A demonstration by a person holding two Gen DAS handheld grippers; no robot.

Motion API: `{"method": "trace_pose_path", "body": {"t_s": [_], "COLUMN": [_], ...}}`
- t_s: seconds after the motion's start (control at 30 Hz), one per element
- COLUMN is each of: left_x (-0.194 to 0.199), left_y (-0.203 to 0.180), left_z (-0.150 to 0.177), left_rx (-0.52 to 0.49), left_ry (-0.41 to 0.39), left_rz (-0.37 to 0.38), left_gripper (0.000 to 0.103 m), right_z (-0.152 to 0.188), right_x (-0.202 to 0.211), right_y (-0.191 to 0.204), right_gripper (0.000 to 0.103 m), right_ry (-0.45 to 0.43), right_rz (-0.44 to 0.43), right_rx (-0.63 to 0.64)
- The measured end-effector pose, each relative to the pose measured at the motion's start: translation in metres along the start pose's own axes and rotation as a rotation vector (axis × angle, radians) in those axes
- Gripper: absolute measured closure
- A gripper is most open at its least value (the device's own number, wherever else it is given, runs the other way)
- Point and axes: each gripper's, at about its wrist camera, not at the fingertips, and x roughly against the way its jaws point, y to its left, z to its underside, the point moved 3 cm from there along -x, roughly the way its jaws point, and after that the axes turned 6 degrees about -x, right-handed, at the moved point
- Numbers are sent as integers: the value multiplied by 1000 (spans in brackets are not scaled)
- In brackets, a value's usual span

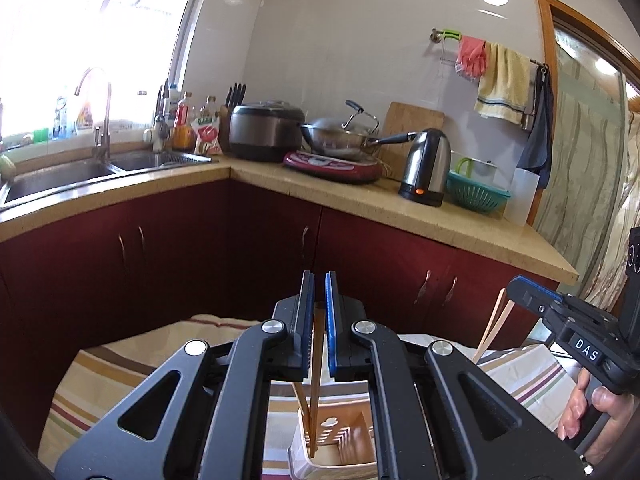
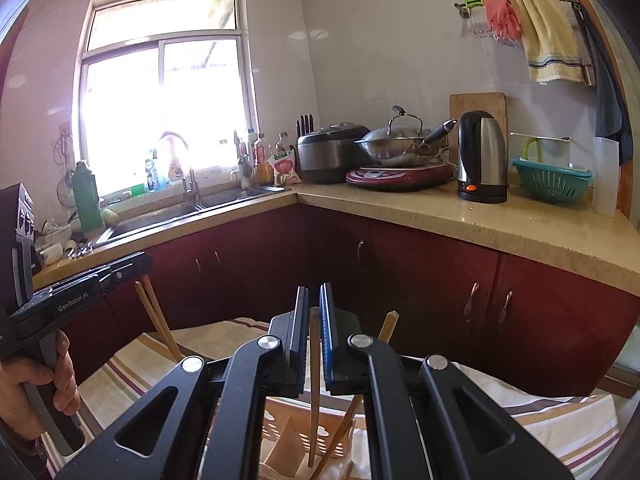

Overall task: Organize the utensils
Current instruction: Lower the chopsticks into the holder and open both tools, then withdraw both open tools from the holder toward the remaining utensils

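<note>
Above striped cloth (image 1: 120, 364), both tongs (image 1: 319, 280) (image 2: 314, 292) grasp chopsticks (image 1: 317, 384) (image 2: 314, 380) over a holder (image 1: 340, 436).

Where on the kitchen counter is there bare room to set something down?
The widest free patch on the counter lies in front of the kettle and the green colander, running to the counter's right end. A narrower bare strip sits at the corner, between the sink and the red induction cooker. The back row along the wall is crowded.
</note>
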Motion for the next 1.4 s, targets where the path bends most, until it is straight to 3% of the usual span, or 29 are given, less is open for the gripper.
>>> {"method": "trace_pose_path", "body": {"t_s": [0.1, 0.2, 0.27, 0.33, 0.4, 0.57, 0.77, 0.97, 1.4], "left_x": [-3, -4, -3, -1, 1, 13, 39, 77, 139], "left_y": [3, 4, 5, 7, 8, 8, 4, 2, -11], "left_z": [4, 6, 8, 10, 10, 10, 14, 43, 148], "left_rx": [3, 7, 10, 15, 26, 34, 15, 12, 19], "left_ry": [5, 8, 6, 4, 3, -9, -31, -35, 44], "left_rz": [-8, -16, -23, -25, -24, -25, -50, -103, -205], "left_gripper": [90, 72, 58, 49, 41, 26, 20, 16, 16], "right_z": [1, 0, 0, -1, -2, -3, 8, 41, 168], "right_x": [-4, -5, -3, 0, 5, 21, 47, 78, 141], "right_y": [0, -1, -1, -1, -1, 2, 2, 0, -9], "right_gripper": [96, 94, 88, 72, 64, 57, 54, 52, 52], "right_ry": [5, -2, -9, -20, -34, -65, -78, -71, 4], "right_rz": [3, 7, 9, 12, 15, 24, 48, 113, 259], "right_rx": [-3, -4, -1, -3, -3, 4, 10, 15, -8]}}
